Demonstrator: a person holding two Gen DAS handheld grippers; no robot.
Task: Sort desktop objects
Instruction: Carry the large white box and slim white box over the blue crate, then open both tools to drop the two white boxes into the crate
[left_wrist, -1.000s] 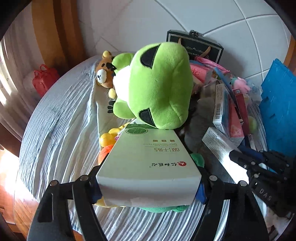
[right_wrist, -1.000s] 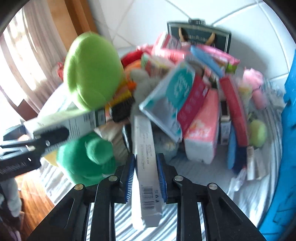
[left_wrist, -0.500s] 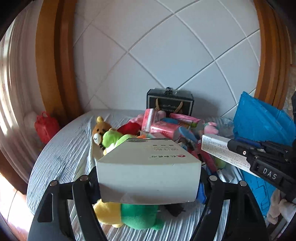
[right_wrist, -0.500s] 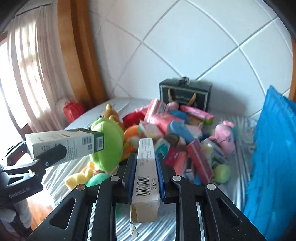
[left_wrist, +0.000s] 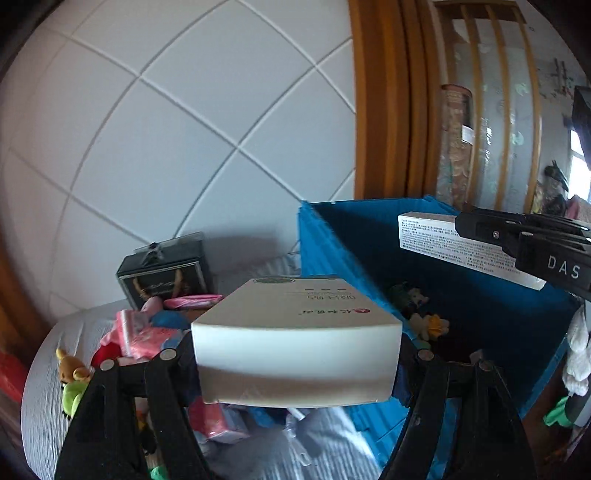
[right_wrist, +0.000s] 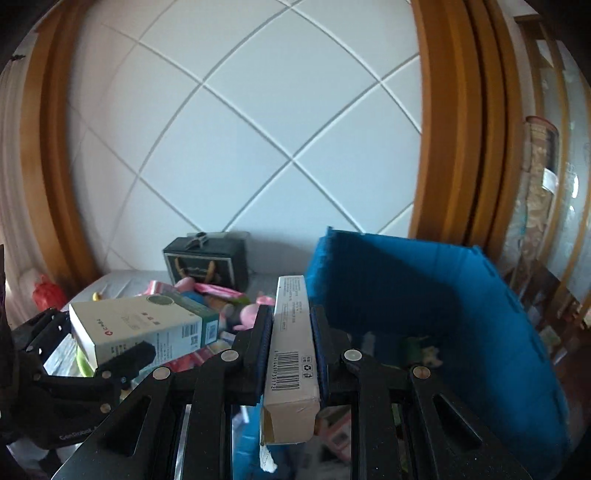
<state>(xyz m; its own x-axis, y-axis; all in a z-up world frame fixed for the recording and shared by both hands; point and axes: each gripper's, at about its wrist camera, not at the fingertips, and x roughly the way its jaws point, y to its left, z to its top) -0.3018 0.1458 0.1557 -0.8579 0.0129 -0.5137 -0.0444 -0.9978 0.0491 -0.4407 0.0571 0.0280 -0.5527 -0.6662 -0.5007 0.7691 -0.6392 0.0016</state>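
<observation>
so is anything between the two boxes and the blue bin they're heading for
Nothing visible blocks either. The wide white box in the left gripper faces the blue bin at its near corner. The narrow box in the right gripper hangs beside the bin's open top, which holds only small toys low inside.

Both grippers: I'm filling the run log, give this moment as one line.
left gripper: shut on wide white box | right gripper: shut on slim box | blue bin: ahead
</observation>
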